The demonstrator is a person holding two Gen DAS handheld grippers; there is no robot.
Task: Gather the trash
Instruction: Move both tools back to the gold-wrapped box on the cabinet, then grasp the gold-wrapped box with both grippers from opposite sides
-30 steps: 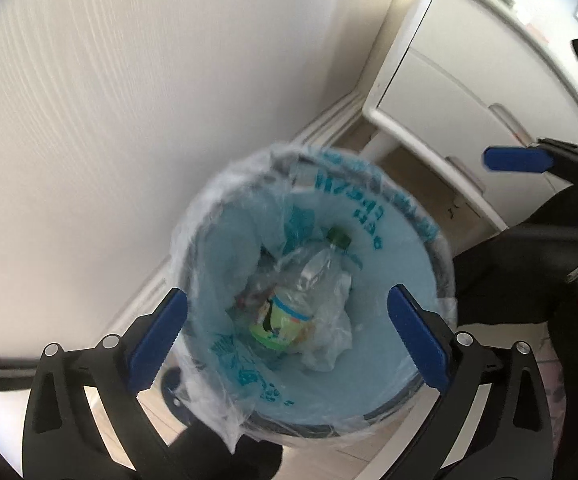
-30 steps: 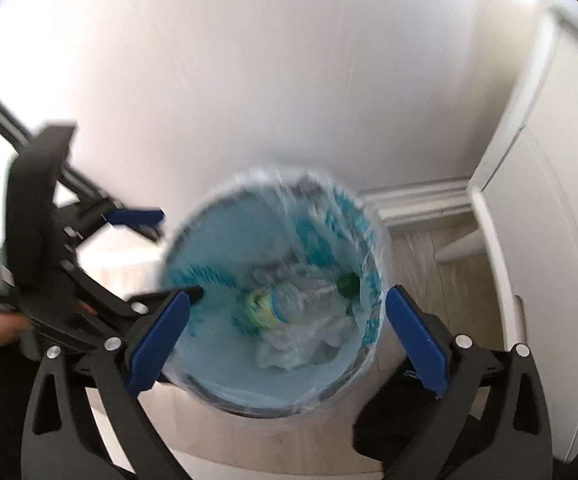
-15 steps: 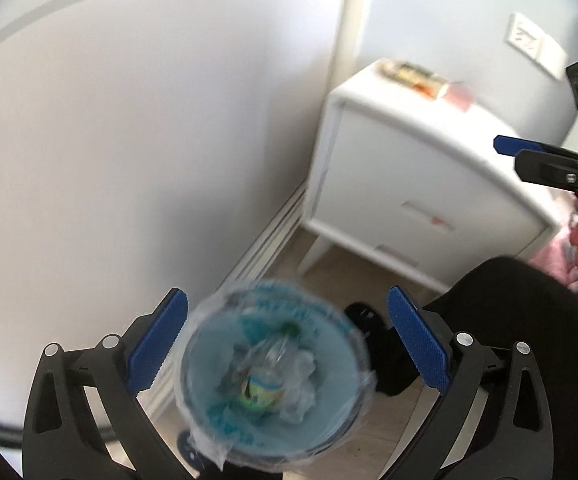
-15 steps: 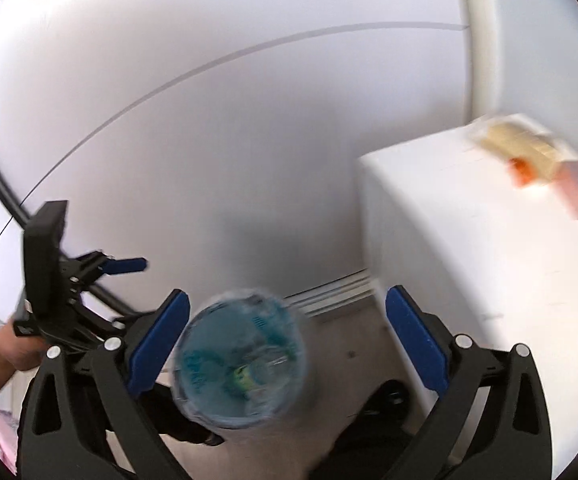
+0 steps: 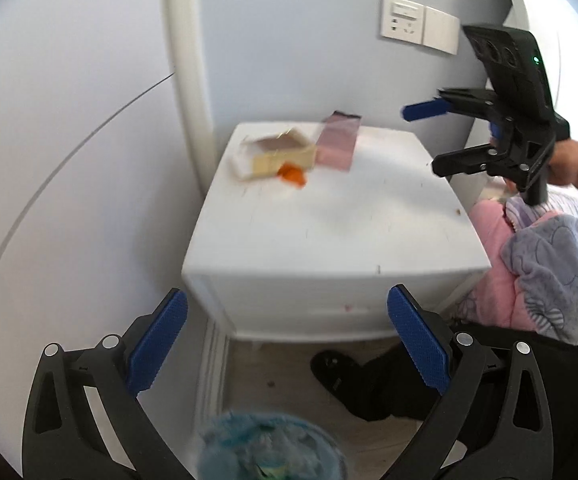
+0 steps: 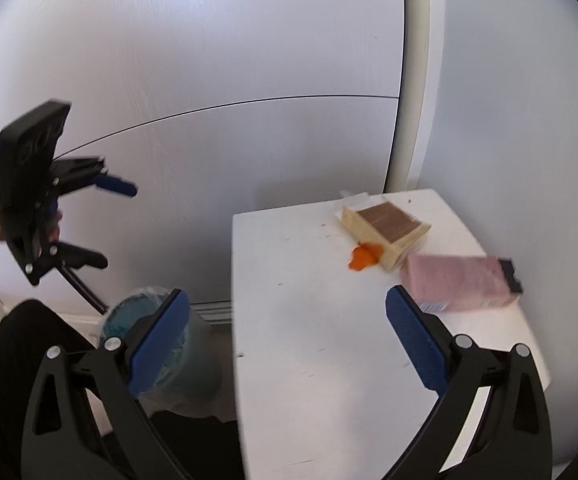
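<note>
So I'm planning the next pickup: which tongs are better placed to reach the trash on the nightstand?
Probably the right tongs: they hang open over the nightstand, with the orange scrap, cream box and pink box just ahead. The left tongs, also open, sit back above the bin.

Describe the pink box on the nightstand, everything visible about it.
The pink box is a flat, oblong carton, apparently cardboard, with one dark end and small print along its lower edge. It lies flat at the back of the white nightstand, near the wall, close beside an opened yellow box. Neither gripper touches it. Motion blur hides finer details.
</note>
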